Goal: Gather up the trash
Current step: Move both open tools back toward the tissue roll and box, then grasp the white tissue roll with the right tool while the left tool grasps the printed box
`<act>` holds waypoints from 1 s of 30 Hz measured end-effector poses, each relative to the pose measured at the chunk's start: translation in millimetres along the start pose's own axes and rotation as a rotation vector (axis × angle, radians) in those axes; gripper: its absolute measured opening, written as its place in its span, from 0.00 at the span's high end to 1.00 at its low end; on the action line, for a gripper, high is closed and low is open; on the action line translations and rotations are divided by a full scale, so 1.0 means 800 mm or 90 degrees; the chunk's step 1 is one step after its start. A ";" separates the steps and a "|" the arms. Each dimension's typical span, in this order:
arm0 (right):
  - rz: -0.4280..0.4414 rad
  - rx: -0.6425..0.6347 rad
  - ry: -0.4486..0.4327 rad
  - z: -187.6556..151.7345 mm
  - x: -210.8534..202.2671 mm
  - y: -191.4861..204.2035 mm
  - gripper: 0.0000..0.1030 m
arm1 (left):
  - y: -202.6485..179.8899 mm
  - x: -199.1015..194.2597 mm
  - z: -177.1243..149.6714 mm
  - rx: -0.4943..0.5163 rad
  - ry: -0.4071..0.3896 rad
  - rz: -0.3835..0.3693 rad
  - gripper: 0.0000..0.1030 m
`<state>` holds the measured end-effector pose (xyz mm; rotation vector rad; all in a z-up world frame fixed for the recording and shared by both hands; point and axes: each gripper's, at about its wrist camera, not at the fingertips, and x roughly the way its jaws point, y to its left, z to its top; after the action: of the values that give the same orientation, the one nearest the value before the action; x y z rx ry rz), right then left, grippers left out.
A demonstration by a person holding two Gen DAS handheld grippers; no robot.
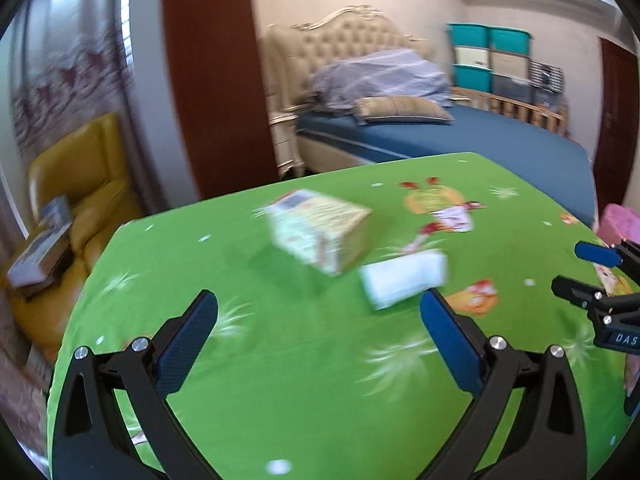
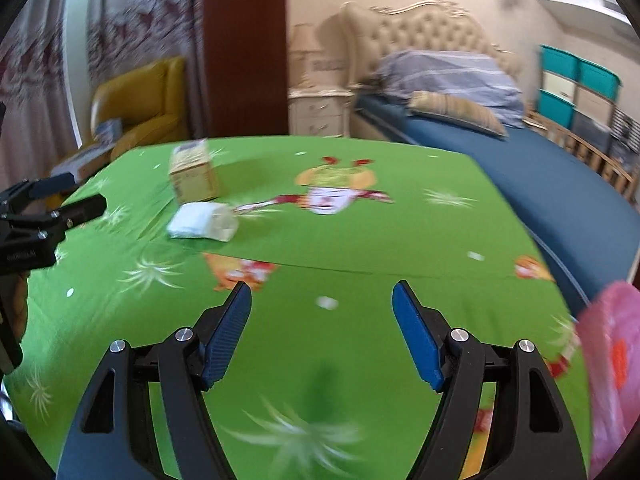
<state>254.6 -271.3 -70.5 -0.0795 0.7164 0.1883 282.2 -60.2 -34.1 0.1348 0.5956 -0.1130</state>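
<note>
A tan cardboard box (image 1: 320,228) lies on the green patterned tablecloth (image 1: 304,380), with a white tissue pack (image 1: 402,278) just to its right. In the right wrist view the box (image 2: 193,176) and the tissue pack (image 2: 202,221) sit at the far left of the table. My left gripper (image 1: 318,306) hangs open above the cloth, short of both items, with nothing between its fingers. My right gripper (image 2: 322,298) is open over bare cloth, empty. Each gripper shows at the edge of the other's view.
A pink bag (image 2: 612,368) sits at the table's right edge. Behind the table stand a bed (image 1: 460,136) with a blue sheet, a yellow armchair (image 1: 80,184) holding books, a white nightstand (image 2: 318,110) and stacked storage bins (image 1: 490,58).
</note>
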 end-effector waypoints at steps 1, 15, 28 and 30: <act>0.008 -0.011 0.010 0.006 0.011 0.011 0.32 | 0.015 0.001 -0.002 -0.012 0.005 0.013 0.05; 0.094 -0.145 0.108 0.060 0.116 0.096 0.33 | 0.065 -0.003 -0.019 -0.073 0.012 0.029 0.05; 0.184 -0.149 0.142 0.102 0.161 0.108 0.58 | 0.078 0.018 -0.005 -0.113 0.045 0.049 0.05; 0.207 -0.132 0.146 0.101 0.156 0.102 0.58 | 0.070 0.027 -0.001 -0.108 0.055 0.040 0.05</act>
<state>382.7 -162.4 -92.9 -0.1852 0.9357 0.5723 307.7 -6.7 -42.3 -0.0062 0.6832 0.0053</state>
